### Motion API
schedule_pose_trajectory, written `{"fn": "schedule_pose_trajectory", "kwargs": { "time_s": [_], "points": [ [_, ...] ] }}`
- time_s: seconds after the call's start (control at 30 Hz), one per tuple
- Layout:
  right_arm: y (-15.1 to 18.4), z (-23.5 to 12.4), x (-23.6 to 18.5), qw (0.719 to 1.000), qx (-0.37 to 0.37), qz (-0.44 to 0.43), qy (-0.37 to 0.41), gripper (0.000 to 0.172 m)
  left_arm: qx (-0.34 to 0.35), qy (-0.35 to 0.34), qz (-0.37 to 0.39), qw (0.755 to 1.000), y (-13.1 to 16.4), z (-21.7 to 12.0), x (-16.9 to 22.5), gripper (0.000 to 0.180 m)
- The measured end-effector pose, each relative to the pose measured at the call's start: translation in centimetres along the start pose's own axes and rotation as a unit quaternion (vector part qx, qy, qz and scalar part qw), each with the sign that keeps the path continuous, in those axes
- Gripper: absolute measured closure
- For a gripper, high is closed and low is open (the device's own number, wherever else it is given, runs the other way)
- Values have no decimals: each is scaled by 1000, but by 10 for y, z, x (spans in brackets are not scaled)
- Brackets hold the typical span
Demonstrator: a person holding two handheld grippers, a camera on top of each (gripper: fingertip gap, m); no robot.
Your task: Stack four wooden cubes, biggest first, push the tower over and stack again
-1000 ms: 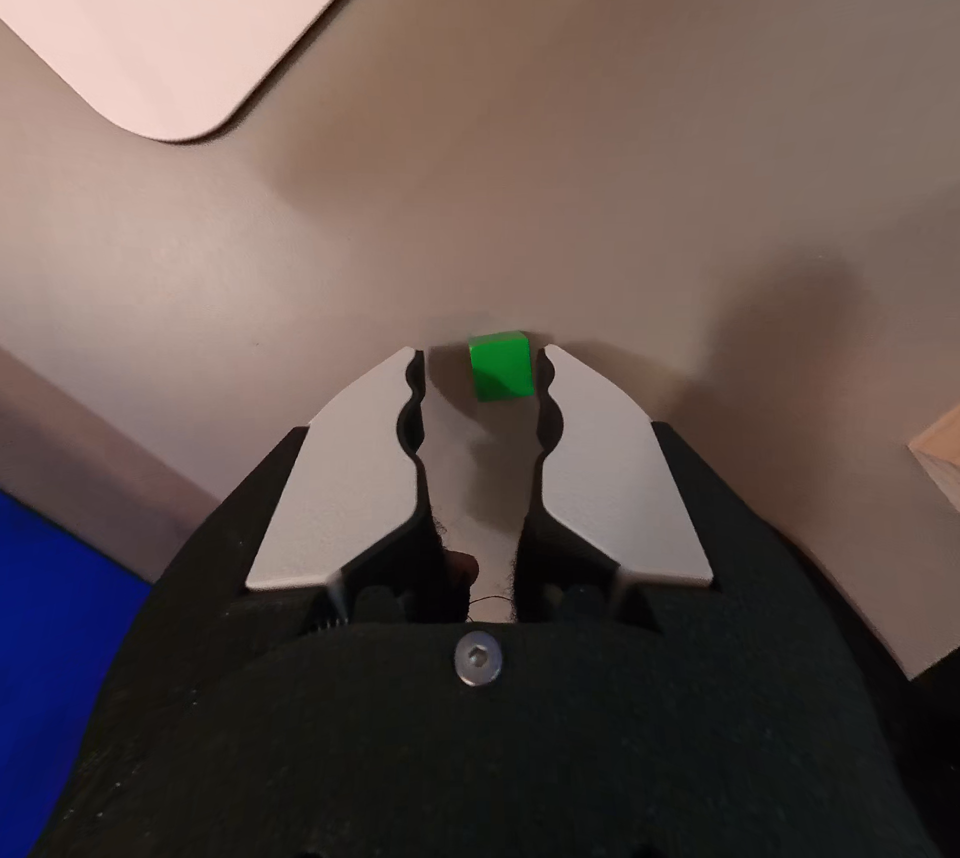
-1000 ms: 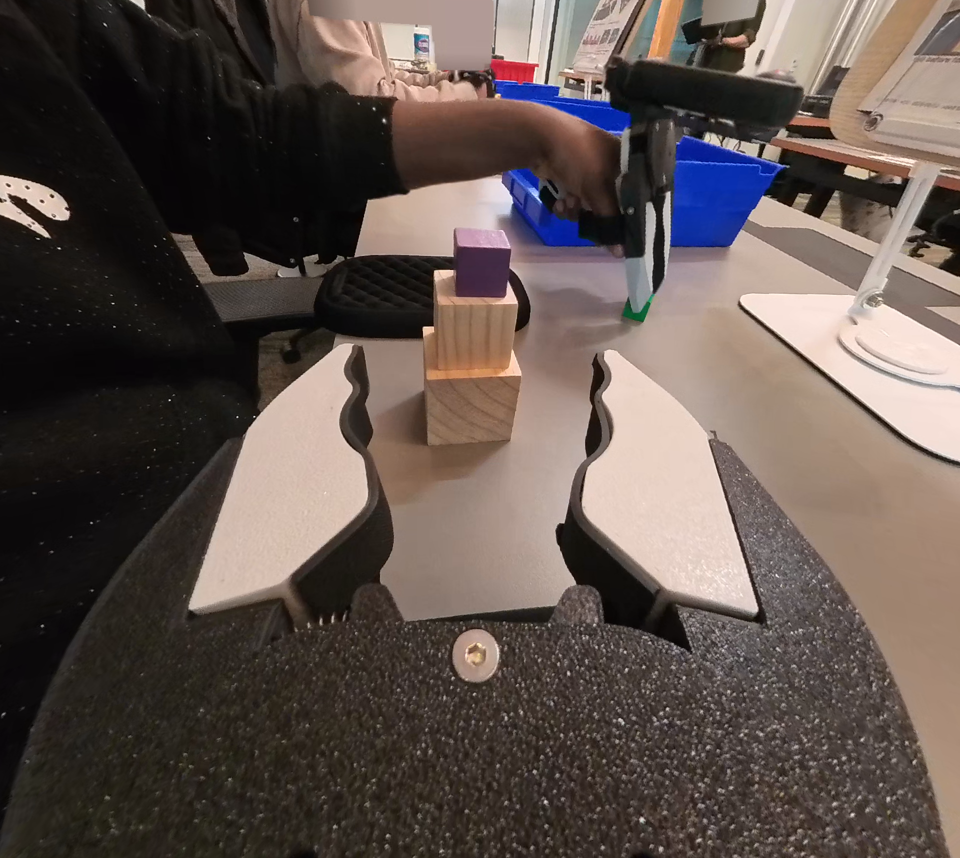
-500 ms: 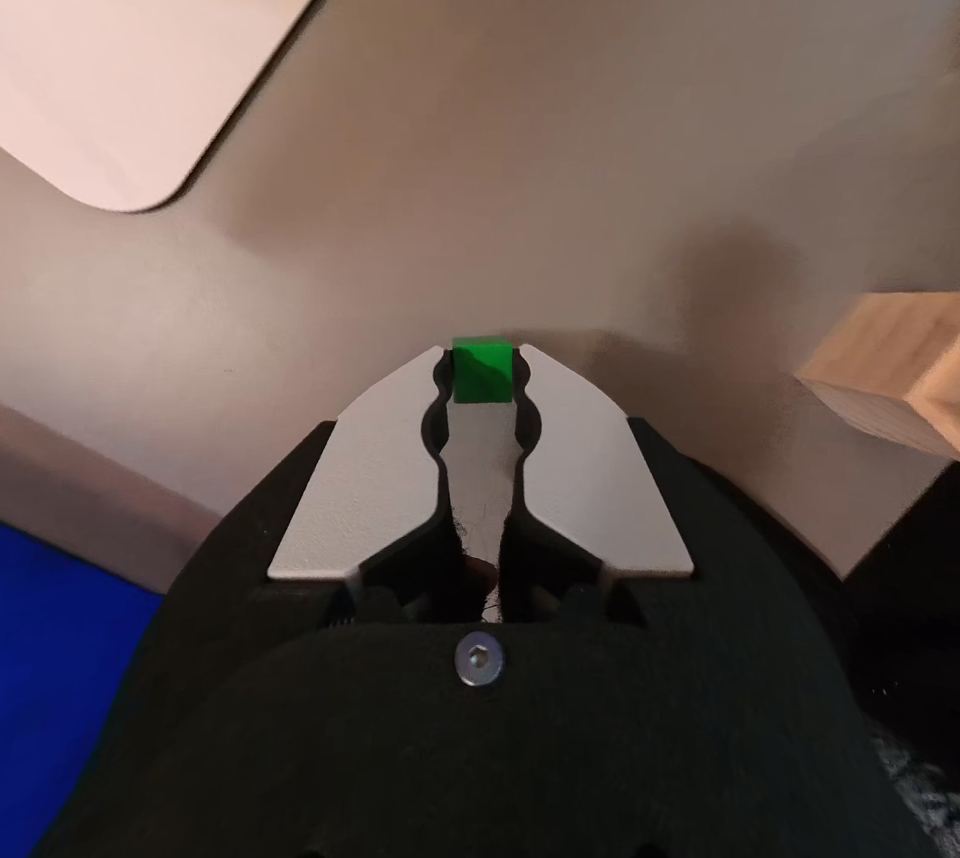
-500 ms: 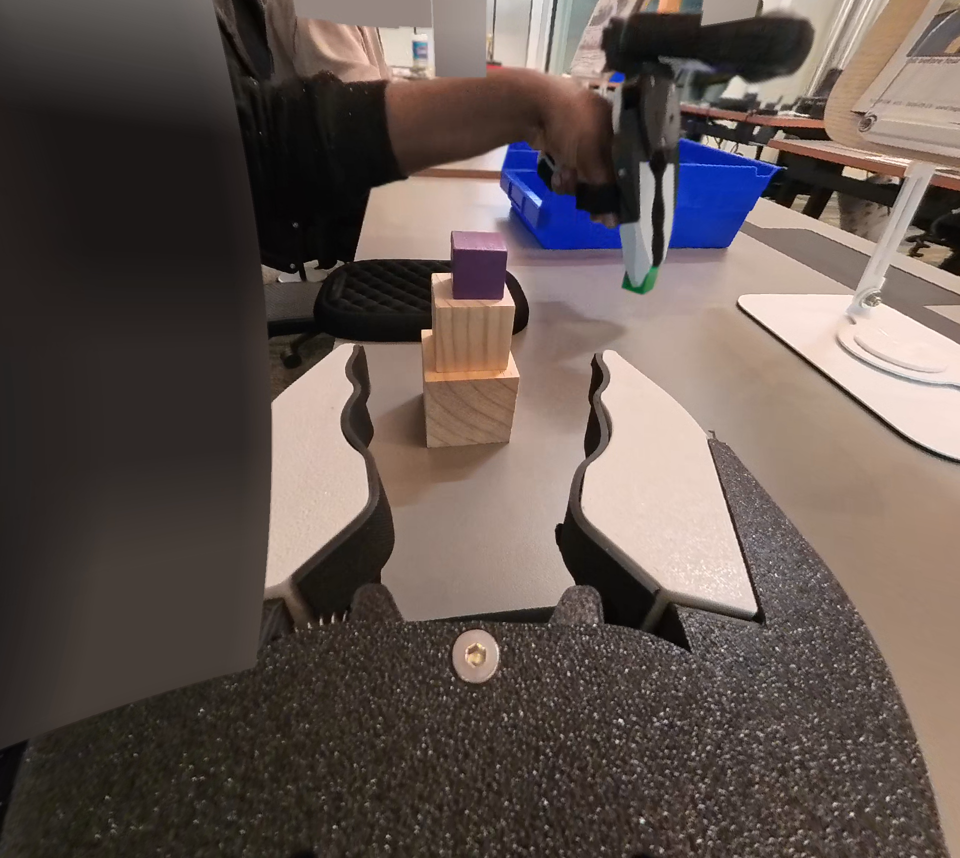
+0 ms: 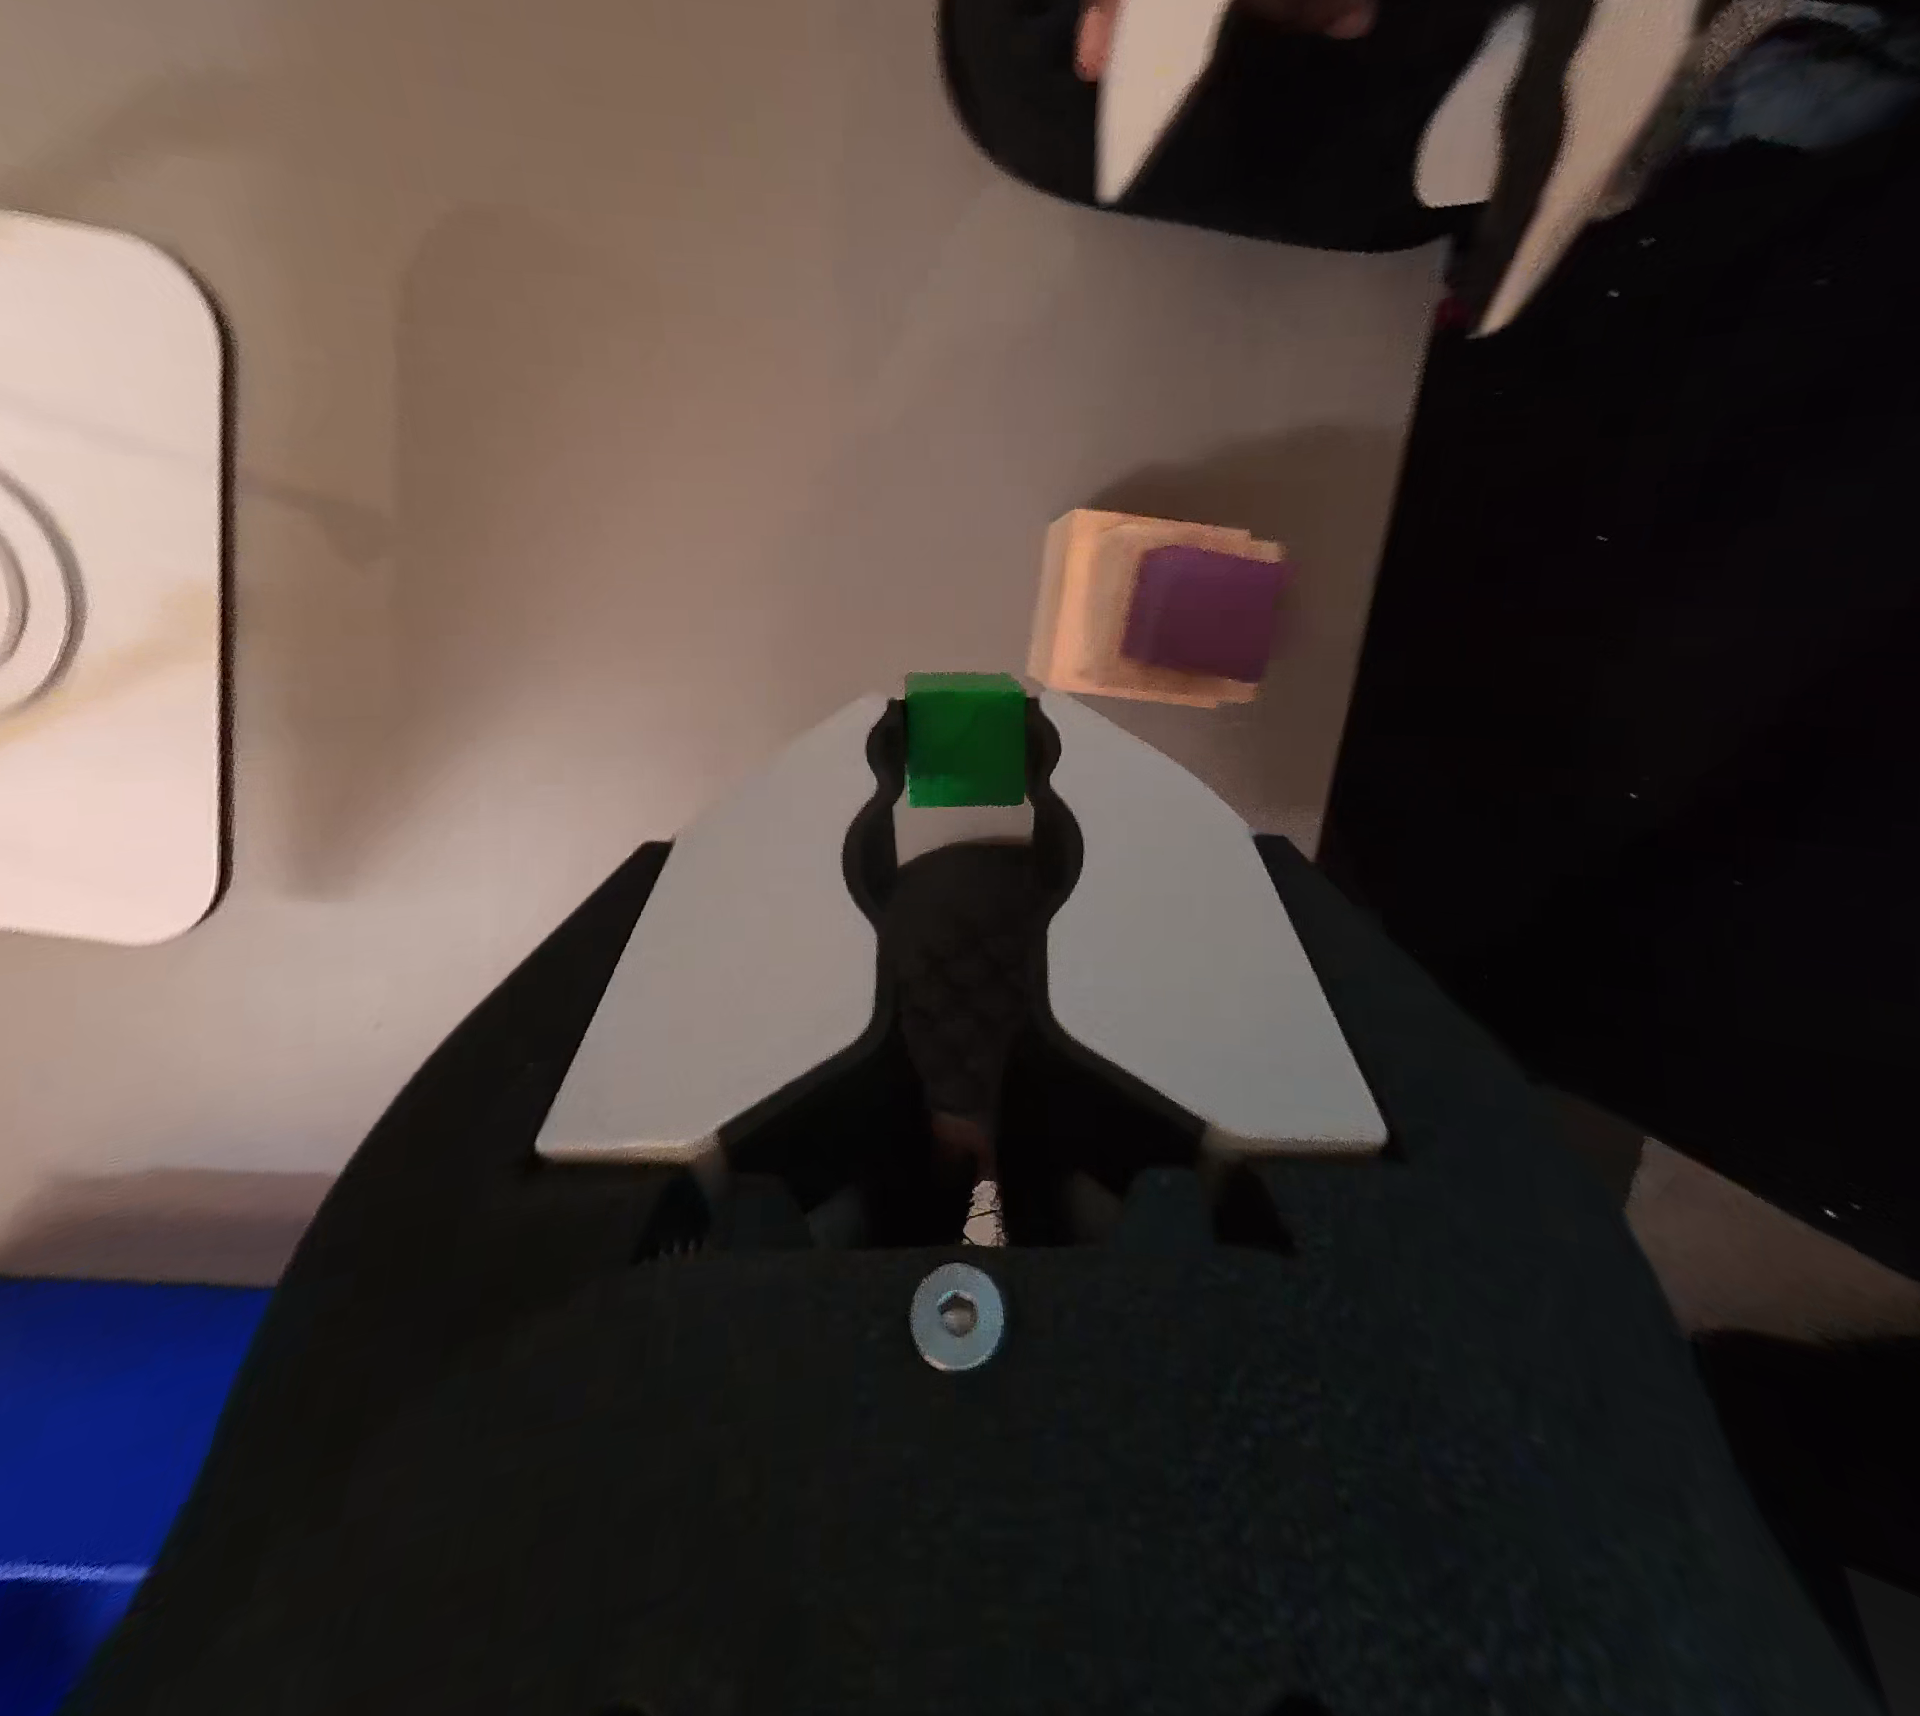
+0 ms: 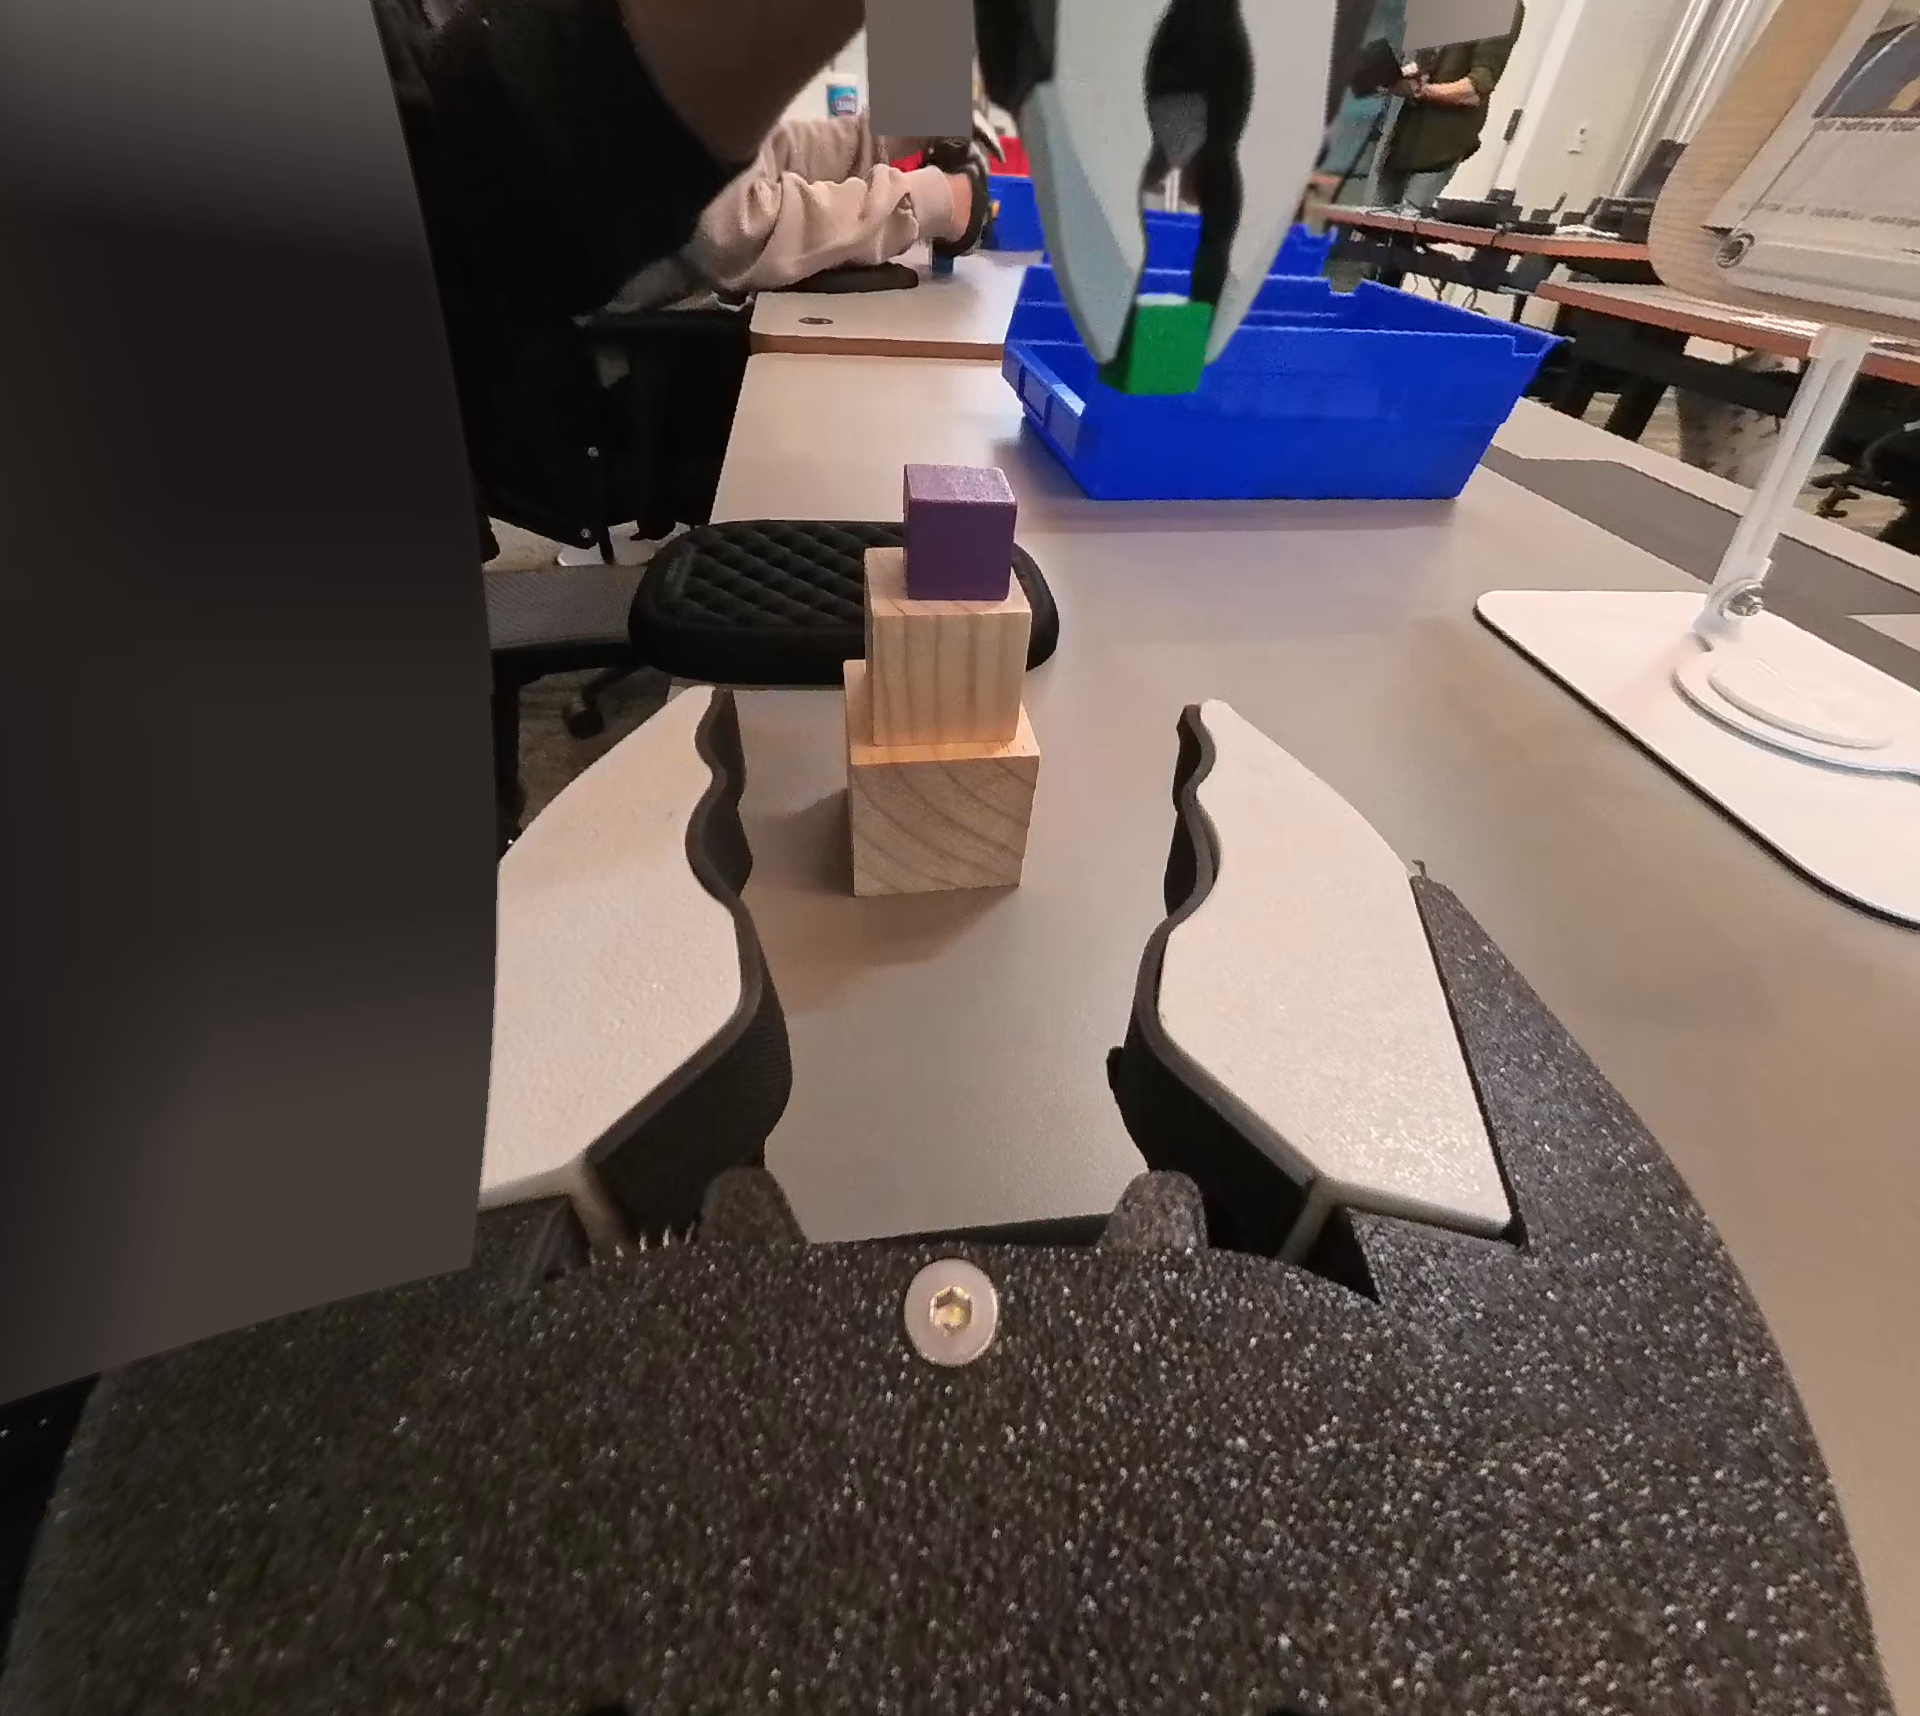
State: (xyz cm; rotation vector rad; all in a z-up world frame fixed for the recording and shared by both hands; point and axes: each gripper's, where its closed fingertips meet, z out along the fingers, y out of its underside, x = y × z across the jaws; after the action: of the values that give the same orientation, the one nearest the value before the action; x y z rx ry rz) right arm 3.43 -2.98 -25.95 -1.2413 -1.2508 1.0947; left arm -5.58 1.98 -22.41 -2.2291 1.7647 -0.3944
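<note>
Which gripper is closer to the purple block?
Hard to tell. The left gripper hangs above the purple block, holding a green cube. The right gripper sits open by the stack's base.

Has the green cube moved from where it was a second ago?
Yes. The green cube, clamped in the left gripper, has gone from the table up into the air and toward the block stack.

Two wooden cubes (image 6: 940,819) (image 6: 948,674), one purple cube (image 6: 958,532), one green cube (image 5: 964,739), two grippers (image 5: 962,736) (image 6: 956,819) and one blue bin (image 6: 1299,419) are being shown.
</note>
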Motion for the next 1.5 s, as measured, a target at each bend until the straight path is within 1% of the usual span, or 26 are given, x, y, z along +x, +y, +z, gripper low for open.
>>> {"fn": "schedule_pose_trajectory", "kwargs": {
  "time_s": [0.17, 0.33, 0.77, 1.03, 1.5],
  "points": [
    [0, 0, 0, 1000, 0, -4, 1, 93, -14, 24, 42, 999, -14, 4, 33, 159],
    [0, 0, 0, 1000, 0, -4, 1, 93, -22, 25, 57, 998, -16, 9, 46, 159],
    [0, 0, -1, 1000, 0, -5, 1, 94, -47, 20, 48, 998, -13, 19, 51, 159],
    [0, 0, -1, 1000, -2, -8, 2, 94, -58, 15, 56, 997, -12, 22, 55, 159],
    [0, 0, -2, 1000, -3, -10, 1, 94, -63, 16, 60, 996, -11, 24, 53, 159]
  ]
}}
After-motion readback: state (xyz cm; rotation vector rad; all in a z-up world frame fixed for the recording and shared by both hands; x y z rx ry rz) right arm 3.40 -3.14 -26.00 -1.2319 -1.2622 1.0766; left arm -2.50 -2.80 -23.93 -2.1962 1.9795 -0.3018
